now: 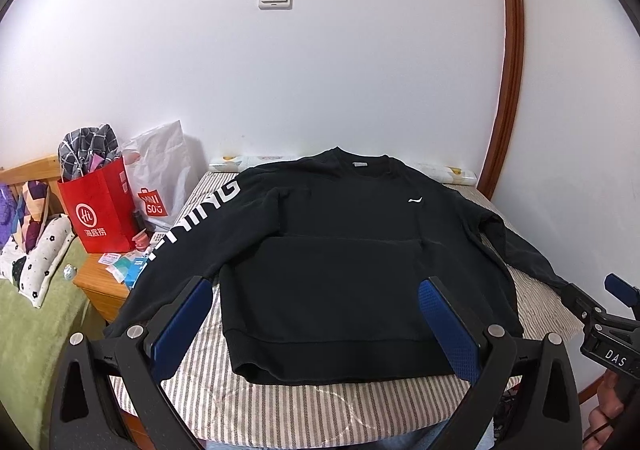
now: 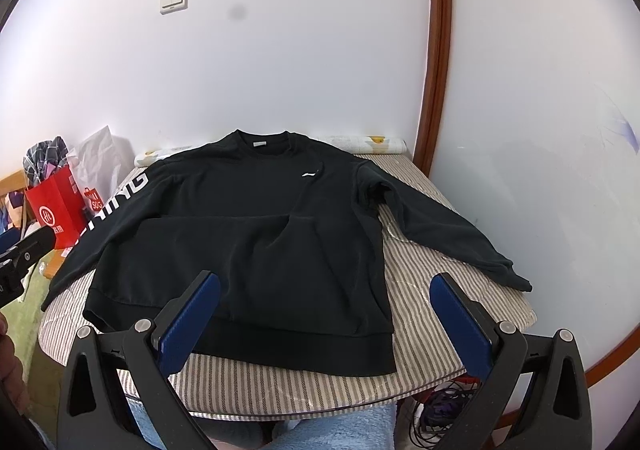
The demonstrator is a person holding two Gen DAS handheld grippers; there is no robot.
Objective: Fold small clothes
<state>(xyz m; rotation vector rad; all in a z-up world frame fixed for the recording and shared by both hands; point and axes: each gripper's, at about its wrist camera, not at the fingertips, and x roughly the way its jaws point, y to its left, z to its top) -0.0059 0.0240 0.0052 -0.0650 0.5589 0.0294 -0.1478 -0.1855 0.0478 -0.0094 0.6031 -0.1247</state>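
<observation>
A black sweatshirt (image 1: 340, 250) (image 2: 256, 234) lies flat and face up on a striped table cover (image 1: 280, 402) (image 2: 420, 290), collar toward the wall, both sleeves spread out. White letters run down its left sleeve (image 1: 192, 226); a small white logo (image 2: 310, 174) marks the chest. My left gripper (image 1: 316, 290) hovers open over the hem at the near edge, nothing between its blue pads (image 1: 448, 326). My right gripper (image 2: 326, 286) is open too, above the hem's right part. The right sleeve's cuff (image 2: 516, 278) lies near the table's right edge.
A red paper bag (image 1: 100, 210) and a white plastic bag (image 1: 160, 170) stand on a wooden nightstand (image 1: 100, 286) to the left, with small packets. A green bed with pillows (image 1: 36, 250) lies further left. Cables (image 2: 440, 410) hang under the table. The wall is close behind.
</observation>
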